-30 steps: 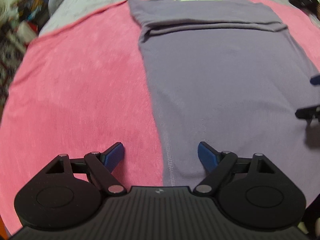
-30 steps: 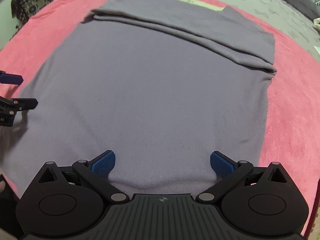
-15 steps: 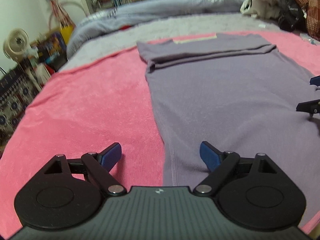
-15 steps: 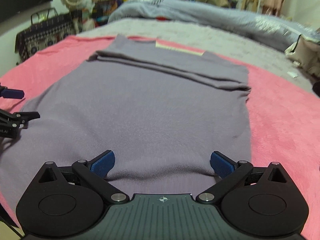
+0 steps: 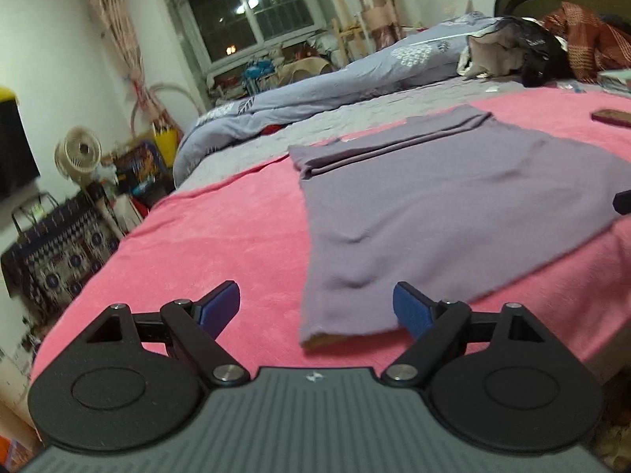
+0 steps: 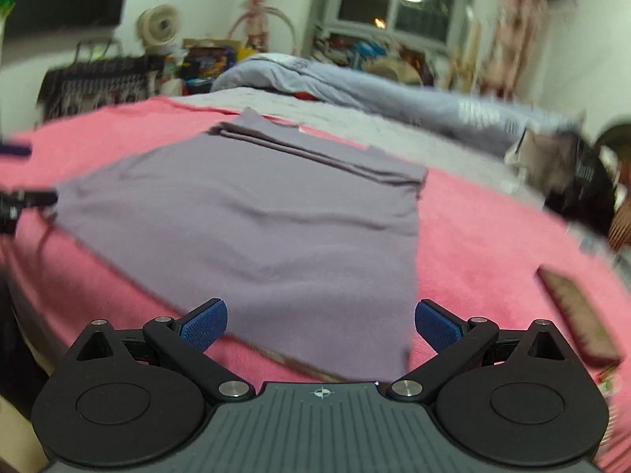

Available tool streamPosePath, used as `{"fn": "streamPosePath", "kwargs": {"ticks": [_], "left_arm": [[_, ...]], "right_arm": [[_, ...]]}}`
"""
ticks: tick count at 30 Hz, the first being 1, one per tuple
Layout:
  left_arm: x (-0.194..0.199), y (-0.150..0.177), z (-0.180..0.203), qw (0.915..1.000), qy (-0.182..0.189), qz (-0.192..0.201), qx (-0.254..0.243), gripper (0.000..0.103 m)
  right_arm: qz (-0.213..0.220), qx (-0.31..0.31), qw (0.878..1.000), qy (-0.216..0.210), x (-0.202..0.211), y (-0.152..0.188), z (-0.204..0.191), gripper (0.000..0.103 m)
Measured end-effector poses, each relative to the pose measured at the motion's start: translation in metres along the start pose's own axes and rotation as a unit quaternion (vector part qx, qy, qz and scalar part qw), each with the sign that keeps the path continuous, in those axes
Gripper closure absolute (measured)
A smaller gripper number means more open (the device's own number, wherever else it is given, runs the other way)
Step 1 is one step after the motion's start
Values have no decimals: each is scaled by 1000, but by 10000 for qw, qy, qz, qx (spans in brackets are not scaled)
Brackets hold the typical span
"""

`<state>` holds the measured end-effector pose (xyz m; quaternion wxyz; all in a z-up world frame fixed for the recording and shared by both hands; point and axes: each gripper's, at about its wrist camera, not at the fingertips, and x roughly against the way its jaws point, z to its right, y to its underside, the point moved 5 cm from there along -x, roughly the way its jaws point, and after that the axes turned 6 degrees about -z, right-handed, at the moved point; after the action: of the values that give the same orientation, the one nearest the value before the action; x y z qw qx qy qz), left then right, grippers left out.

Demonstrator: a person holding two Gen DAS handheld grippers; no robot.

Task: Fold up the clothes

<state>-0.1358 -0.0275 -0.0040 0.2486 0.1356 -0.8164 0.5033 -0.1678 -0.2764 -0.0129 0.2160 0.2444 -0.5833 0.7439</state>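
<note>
No legible writing; purple shirt (image 5: 453,213) flat on pink blanket (image 5: 221,244), possibly blurred.

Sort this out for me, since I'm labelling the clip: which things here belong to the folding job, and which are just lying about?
Part of the job:
- purple garment, flat, far end already folded over
- pink blanket under it
- left tool, open
- right tool, open

Lying about:
- blue-grey duvet
- flat dark red object on the blanket
- fan
- heap of clothes
</note>
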Motion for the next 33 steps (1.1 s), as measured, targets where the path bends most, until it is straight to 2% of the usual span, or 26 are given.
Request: {"fn": "streamPosePath", "kwargs": {"ticks": [4,7,9,13,19,24,29,33], "left_arm": [[0,3,13,9986,-208,2,-495,16],[-9,4,5,9986,-392,-122,-323,16],[-15,5,-1,9982,-503,-238,-201,16],[-15,8,1,9975,-557,-171,-401,16],[1,-3,23,9977,104,288,-607,16],[11,-19,54,9913,739,622,-892,16],[11,-22,88,9818,997,760,-1425,16],[6,-24,105,9771,1152,764,-1620,16]], "right_arm": [[91,-98,9988,481,3,13,6,0],[29,-465,9946,932,-3,20,23,0],[-64,-606,9922,1085,-8,22,30,0],[-248,-771,9877,1337,-17,26,40,0],[-456,-234,9842,1693,-22,31,30,0],[-510,-245,9823,1788,-28,30,34,0],[-350,-327,9749,2174,-22,29,42,0],[-300,-551,9769,2044,-22,30,49,0]]}}
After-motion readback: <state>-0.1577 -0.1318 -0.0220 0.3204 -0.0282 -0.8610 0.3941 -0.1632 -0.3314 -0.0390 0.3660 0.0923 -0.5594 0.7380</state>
